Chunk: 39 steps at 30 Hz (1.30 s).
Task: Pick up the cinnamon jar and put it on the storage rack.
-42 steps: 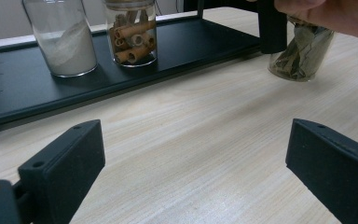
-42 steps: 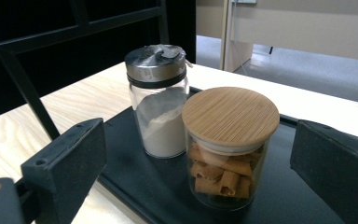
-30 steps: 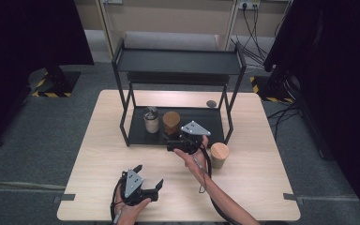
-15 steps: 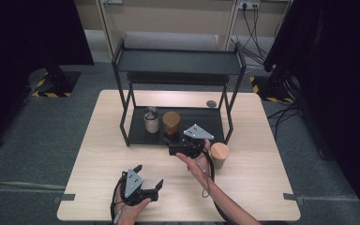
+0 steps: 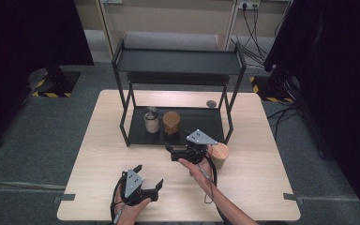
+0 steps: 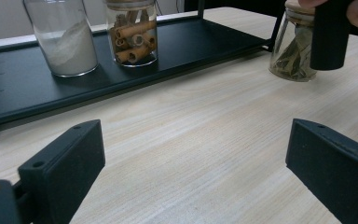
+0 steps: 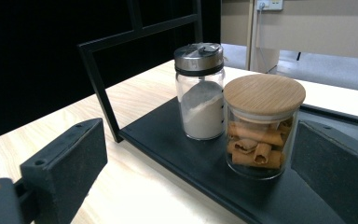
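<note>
Right tool (image 5: 169,152) nearer, cinnamon jar (image 5: 171,123) perhaps ahead

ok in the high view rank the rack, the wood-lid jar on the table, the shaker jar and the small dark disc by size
1. Black rack, by far the largest.
2. Wood-lid jar and shaker jar: they look about alike, so I won't rank them.
3. Small dark disc, the smallest.
</note>
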### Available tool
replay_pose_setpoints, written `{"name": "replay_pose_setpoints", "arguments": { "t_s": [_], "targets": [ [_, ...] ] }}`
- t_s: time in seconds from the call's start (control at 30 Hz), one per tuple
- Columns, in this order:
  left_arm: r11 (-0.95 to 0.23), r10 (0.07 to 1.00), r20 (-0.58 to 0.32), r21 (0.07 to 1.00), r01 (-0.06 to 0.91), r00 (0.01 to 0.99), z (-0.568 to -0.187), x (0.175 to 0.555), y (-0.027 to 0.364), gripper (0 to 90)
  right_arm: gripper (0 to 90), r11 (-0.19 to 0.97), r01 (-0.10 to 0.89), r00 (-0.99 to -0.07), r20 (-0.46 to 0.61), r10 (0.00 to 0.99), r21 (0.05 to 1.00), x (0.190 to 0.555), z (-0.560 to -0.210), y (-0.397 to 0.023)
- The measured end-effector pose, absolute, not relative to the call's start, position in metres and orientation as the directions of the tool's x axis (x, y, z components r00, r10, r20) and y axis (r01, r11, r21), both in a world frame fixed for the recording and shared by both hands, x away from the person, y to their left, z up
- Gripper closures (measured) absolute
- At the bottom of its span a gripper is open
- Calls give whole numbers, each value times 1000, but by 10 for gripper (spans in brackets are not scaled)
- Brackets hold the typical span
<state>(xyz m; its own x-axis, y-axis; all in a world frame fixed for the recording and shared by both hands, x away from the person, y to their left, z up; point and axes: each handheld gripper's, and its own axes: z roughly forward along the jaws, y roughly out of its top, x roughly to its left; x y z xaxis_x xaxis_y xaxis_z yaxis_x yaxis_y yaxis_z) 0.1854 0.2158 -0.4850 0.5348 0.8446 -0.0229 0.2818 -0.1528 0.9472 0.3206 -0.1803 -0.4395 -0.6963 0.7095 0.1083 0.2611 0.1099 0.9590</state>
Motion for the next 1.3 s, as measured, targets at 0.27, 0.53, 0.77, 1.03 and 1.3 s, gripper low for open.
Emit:
{"name": "replay_pose_setpoints", "arguments": {
  "t_s": [0.27,0.53,0.77,1.03,1.3],
  "targets": [
    [-153,845,-22,947,281,535,-485,185,216,41,39,109,262,-702,112,703,959,314,-445,-184],
    [-153,845,-22,947,281,535,-485,185,216,41,39,105,262,-711,118,693,959,309,-447,-186],
    [-154,845,-21,947,281,535,-485,185,216,41,39,105,265,-719,124,683,959,305,-449,-188],
    [-153,845,-22,947,281,535,-485,185,216,41,39,107,270,-722,128,679,957,301,-452,-191],
    [-151,844,-25,947,282,535,-485,186,216,41,39,116,276,-721,126,682,954,297,-456,-192]
  ]
}}
